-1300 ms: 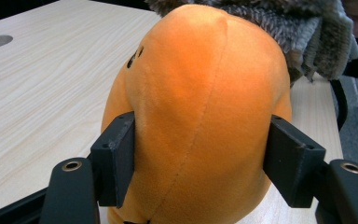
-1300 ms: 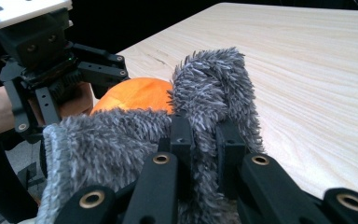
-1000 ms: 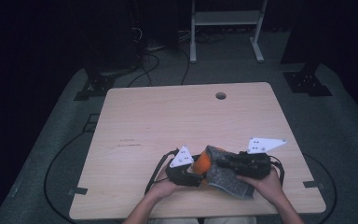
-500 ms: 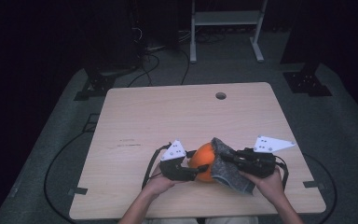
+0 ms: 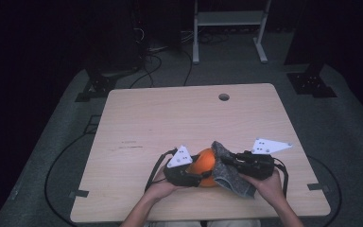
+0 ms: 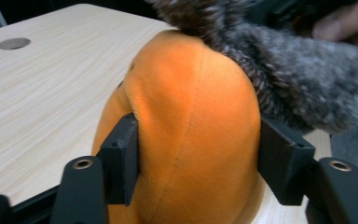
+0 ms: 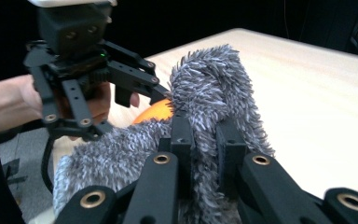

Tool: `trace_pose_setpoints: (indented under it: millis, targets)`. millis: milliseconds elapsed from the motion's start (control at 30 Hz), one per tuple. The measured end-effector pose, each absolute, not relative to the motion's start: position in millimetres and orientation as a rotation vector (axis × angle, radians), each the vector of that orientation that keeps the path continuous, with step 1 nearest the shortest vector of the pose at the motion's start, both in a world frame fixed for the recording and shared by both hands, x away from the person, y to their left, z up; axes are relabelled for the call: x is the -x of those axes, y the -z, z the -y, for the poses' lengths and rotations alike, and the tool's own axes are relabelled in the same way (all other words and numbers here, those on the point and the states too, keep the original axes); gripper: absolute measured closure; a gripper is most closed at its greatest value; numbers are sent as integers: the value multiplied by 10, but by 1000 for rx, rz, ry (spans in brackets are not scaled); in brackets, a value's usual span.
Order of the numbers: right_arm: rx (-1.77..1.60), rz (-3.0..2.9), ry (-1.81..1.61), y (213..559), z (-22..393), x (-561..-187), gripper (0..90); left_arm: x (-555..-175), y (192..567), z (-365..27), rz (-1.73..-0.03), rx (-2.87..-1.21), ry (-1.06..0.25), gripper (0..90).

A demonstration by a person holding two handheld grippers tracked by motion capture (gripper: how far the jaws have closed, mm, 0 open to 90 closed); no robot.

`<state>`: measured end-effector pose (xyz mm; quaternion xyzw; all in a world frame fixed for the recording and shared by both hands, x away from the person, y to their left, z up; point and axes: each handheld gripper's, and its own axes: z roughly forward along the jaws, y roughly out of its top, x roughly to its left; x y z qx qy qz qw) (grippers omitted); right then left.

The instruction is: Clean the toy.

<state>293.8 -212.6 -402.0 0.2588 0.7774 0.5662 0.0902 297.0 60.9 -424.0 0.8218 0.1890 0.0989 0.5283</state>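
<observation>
An orange plush ball point(image 5: 206, 163) rests near the table's front edge. My left gripper point(image 5: 202, 175) is shut on it; in the left gripper view its pads point(image 6: 121, 158) press into the sides of the orange plush point(image 6: 191, 140). Its jaws have just been opening a little with the plush still between them. A grey fuzzy cloth point(image 5: 231, 178) drapes over the plush's right side. My right gripper point(image 5: 225, 163) is shut on a fold of this cloth point(image 7: 209, 93), pinched between its narrow jaws point(image 7: 205, 135). The left gripper point(image 7: 142, 93) faces it from beyond the cloth.
The wooden table point(image 5: 170, 118) has a small round hole point(image 5: 224, 97) near its far edge. Cables point(image 5: 56, 161) lie on the grey floor around it. A white frame stand point(image 5: 229, 28) is behind the table.
More of the orange plush shows between the grippers than a second ago, with the grey cloth drawn back toward the right. Both hands have stayed in place.
</observation>
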Motion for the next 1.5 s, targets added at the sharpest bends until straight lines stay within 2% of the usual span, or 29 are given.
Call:
trace_pose_setpoints:
  millis: [200,300,400,567,800,933,1033,1100,1167,1300,1500]
  targets:
    - [-788,-2326,-1703,4078,2222,-2975,798,-3029,4287,-633,-453,-1986,-243,122]
    - [-796,-2322,-1688,4091,2249,-2988,798,-3085,4369,-662,-476,-1965,-187,153]
    - [-841,-2308,-1668,4125,2319,-3034,798,-3063,4375,-659,-475,-1951,-221,264]
    - [-982,-2307,-1581,4159,2446,-3086,798,-3032,4376,-630,-468,-1957,-240,299]
    - [-792,-2320,-1720,3881,2223,-2921,800,-3031,4388,-560,-486,-1954,-247,222]
    - [-748,-2356,-1641,3909,2070,-2901,800,-3016,4396,-537,-473,-1961,-256,189]
    - [-799,-2345,-1656,3960,2146,-2950,801,-3045,4387,-568,-486,-1964,-230,109]
    - [-822,-2347,-1667,3988,2220,-2962,800,-3083,4407,-600,-484,-1977,-207,88]
    - [-834,-2342,-1663,3998,2266,-2967,800,-3116,4434,-594,-485,-1976,-172,109]
    - [-883,-2309,-1660,4045,2368,-3019,800,-3064,4438,-520,-465,-1968,-255,294]
    - [-1038,-2260,-1646,4148,2608,-3098,800,-3002,4400,-477,-462,-1954,-318,364]
